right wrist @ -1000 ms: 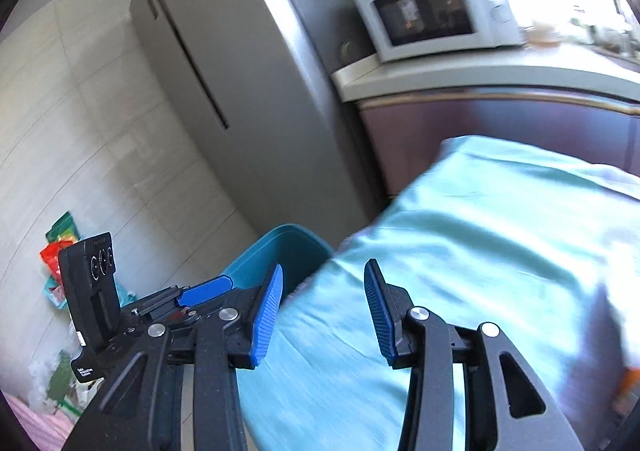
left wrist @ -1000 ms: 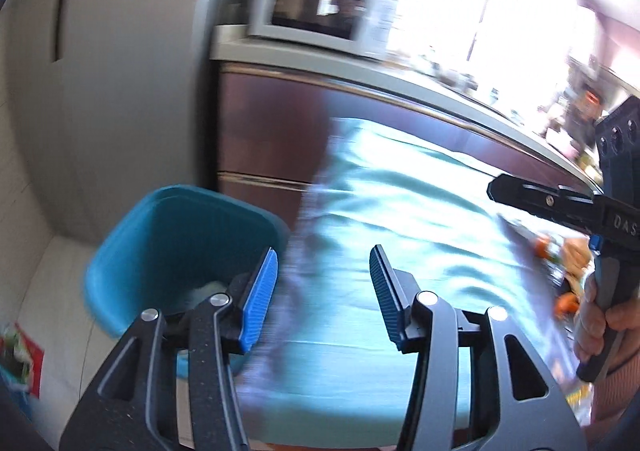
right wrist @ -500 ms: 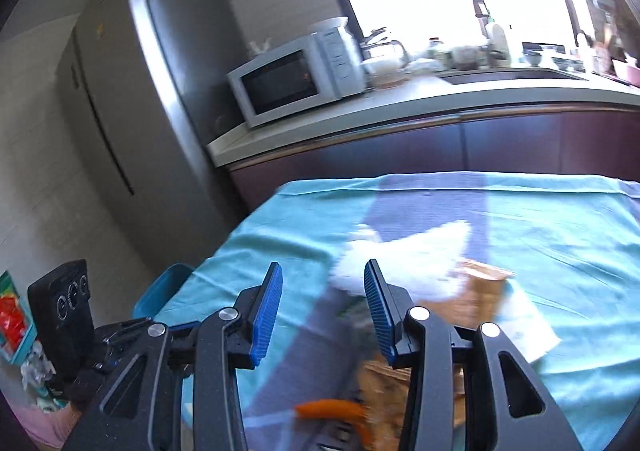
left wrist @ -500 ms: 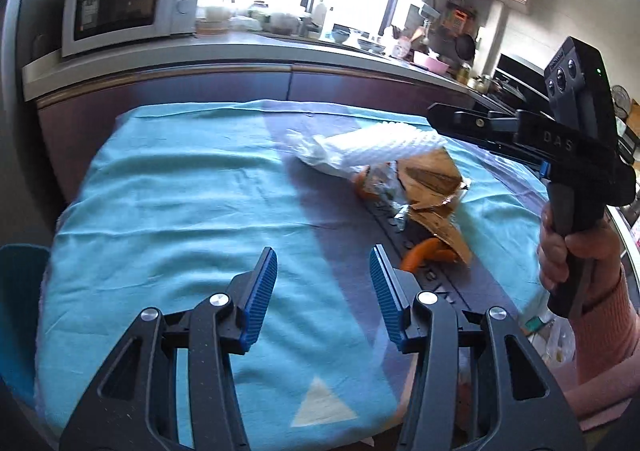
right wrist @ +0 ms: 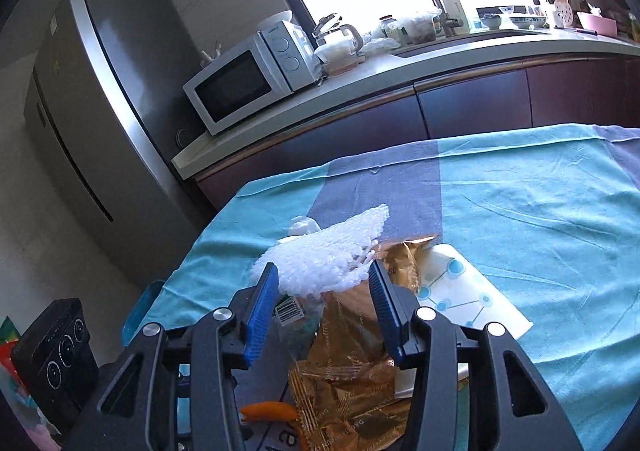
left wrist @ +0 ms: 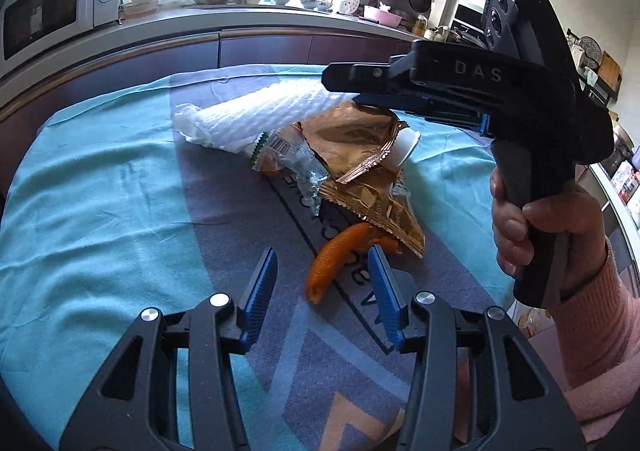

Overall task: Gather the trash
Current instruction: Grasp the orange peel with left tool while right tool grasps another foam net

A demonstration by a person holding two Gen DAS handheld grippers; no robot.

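Observation:
A pile of trash lies on the teal and grey tablecloth [left wrist: 100, 211]. It holds a white foam net [left wrist: 272, 115], a gold foil wrapper [left wrist: 360, 155], a clear wrapper with a barcode [left wrist: 288, 155] and an orange peel [left wrist: 332, 259]. My left gripper [left wrist: 323, 263] is open and hovers low, with the peel just ahead between its blue fingers, untouched. My right gripper [right wrist: 324, 279] hangs over the foam net [right wrist: 332, 251] and gold wrapper [right wrist: 352, 371]. Its jaws are opening and the pads press on nothing. In the left wrist view it [left wrist: 340, 77] is held by a hand [left wrist: 532, 219] above the pile.
A white paper with blue dots [right wrist: 460, 291] lies under the pile. A blue bin [right wrist: 140, 311] stands on the floor off the table's left edge, near the fridge [right wrist: 92, 111]. Behind the table runs a counter with a microwave [right wrist: 244, 79].
Both views have swung from the fridge and blue bin round to the table. Both grippers have closed in on the trash pile, and the right gripper's fingers stand slightly wider.

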